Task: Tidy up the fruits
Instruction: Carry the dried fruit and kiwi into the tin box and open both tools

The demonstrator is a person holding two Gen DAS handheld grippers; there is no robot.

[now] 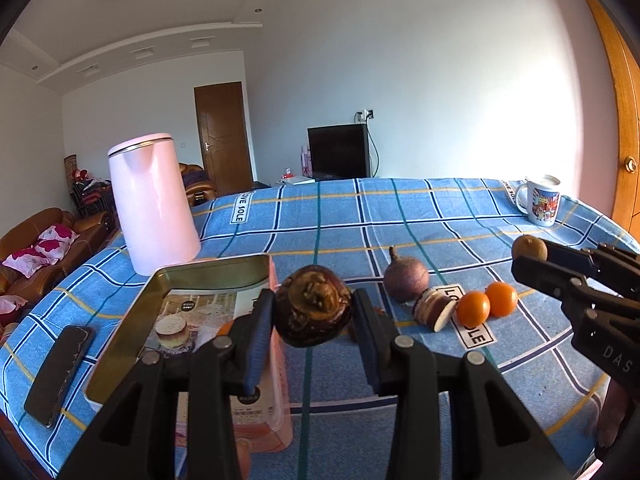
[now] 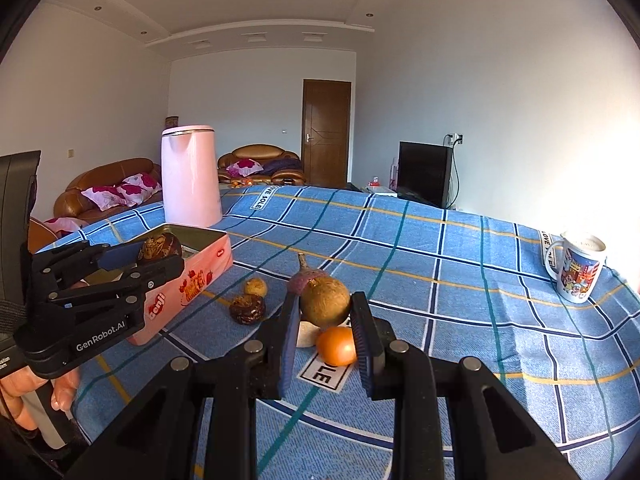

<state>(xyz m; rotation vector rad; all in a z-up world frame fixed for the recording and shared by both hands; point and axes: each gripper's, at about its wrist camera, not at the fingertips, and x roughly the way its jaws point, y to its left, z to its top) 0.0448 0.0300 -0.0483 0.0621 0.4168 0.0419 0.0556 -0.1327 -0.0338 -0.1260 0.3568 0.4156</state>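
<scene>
My left gripper [image 1: 312,314] is shut on a dark brown wrinkled fruit [image 1: 312,306], held above the right edge of the open pink tin box [image 1: 132,320]. In the right wrist view the left gripper [image 2: 154,258] and its dark fruit [image 2: 160,245] hang over the box [image 2: 188,280]. My right gripper [image 2: 325,312] is shut on a round brown fruit [image 2: 325,302], above an orange [image 2: 337,346]. On the cloth lie two oranges [image 1: 473,308], a purple round fruit [image 1: 406,280], a cut piece [image 1: 434,312], another dark fruit [image 2: 247,309] and a small yellowish one [image 2: 256,287].
A tall pink kettle [image 1: 154,204] stands behind the box. A black phone [image 1: 60,376] lies to the left of the box. A printed mug [image 2: 578,272] stands at the far right of the blue checked tablecloth [image 2: 440,264]. A person's hand [image 2: 36,400] grips the left tool's handle.
</scene>
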